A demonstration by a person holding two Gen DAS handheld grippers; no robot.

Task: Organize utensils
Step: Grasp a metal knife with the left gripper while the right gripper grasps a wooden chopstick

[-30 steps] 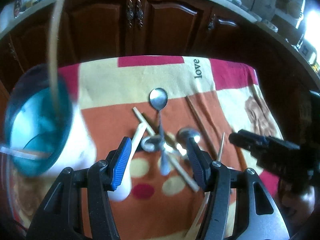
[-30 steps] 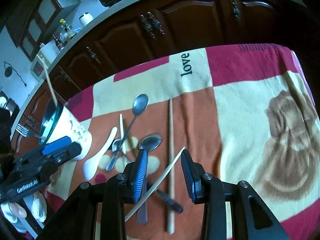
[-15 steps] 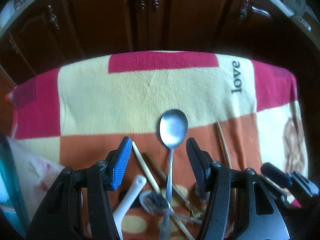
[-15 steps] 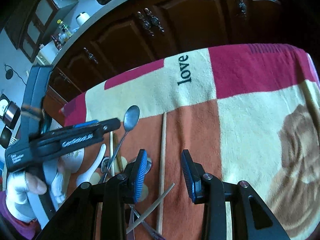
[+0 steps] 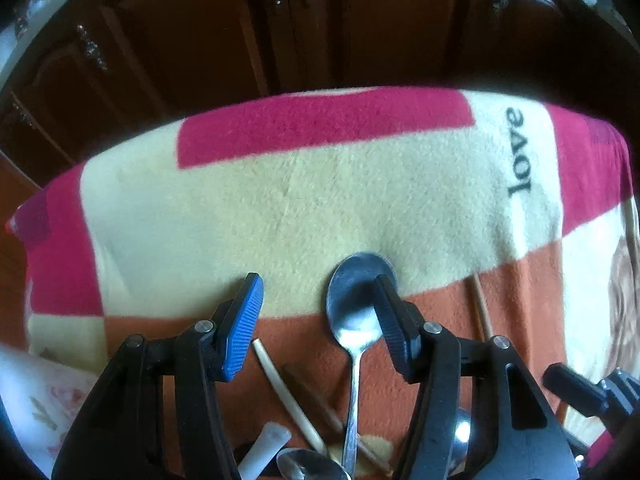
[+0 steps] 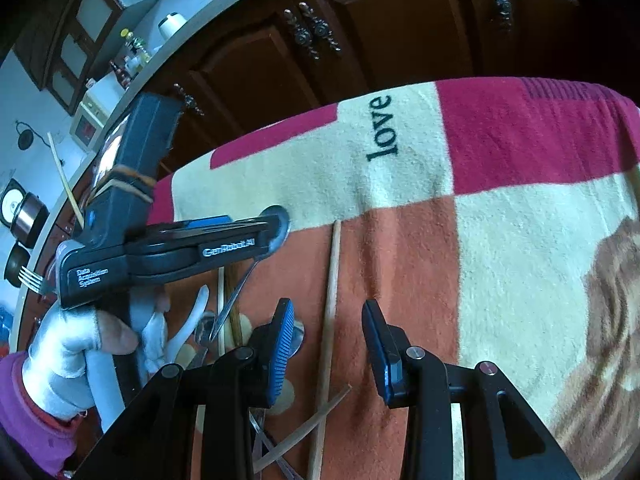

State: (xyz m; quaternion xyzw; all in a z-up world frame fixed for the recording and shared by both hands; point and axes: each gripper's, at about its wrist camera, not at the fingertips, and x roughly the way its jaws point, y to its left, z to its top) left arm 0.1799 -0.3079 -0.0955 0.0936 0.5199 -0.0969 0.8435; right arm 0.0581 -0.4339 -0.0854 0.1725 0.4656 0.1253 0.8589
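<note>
A long metal spoon (image 5: 354, 312) lies on the blanket, bowl away from me, handle running back into a pile of utensils. My left gripper (image 5: 320, 312) is open low over it, with the bowl just inside its right finger. In the right wrist view the left gripper (image 6: 276, 226) covers that spoon's bowl. My right gripper (image 6: 328, 344) is open and empty over a long wooden chopstick (image 6: 330, 304). The pile holds a white ceramic spoon (image 6: 192, 320), another metal spoon (image 5: 308, 466), pale chopsticks (image 5: 286, 392) and a thin stick (image 6: 308, 428).
A red, cream and orange blanket (image 6: 500, 240) with the word "love" covers the table. A white flowered cup (image 5: 36, 404) stands at the left, with a fork (image 6: 30, 280) and a stick (image 6: 66, 180) in it. Dark wooden cabinets (image 5: 320, 28) stand behind.
My left gripper has moved from beside the cup forward and down over the long metal spoon. My right gripper has shifted slightly forward over the chopstick. Both stay open.
</note>
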